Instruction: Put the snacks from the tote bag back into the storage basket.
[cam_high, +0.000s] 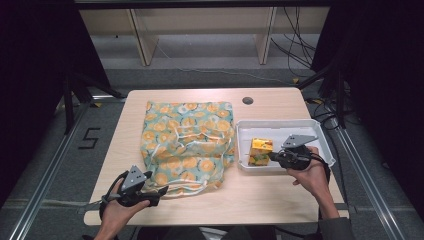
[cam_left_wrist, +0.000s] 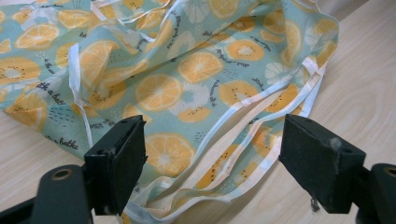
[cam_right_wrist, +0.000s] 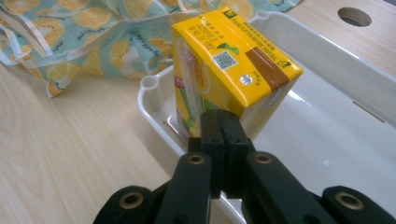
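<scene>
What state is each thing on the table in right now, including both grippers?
Fabric bag: lying flat and crumpled, mouth slack.
Drink carton: upright in the tray, sealed.
White tray: holding the carton.
Left gripper: open, at the bag's mouth.
Right gripper: shut, at the carton.

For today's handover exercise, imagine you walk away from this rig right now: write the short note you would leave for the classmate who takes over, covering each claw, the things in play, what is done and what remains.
Left claw: open, jaws wide apart, at the near edge of the fruit-print bag; nothing gripped.
Right claw: shut, jaws pressed together, tips at the yellow drink carton; it holds nothing.
Carton: upright in the near left corner of the white tray, right of the bag.
Bag: lies flat and crumpled on the table, opening towards the person.
Done: nothing packed yet, by the look of it.
Left, probably: open the right claw, grip the carton, hold the bag's mouth open and put the carton in.
</scene>
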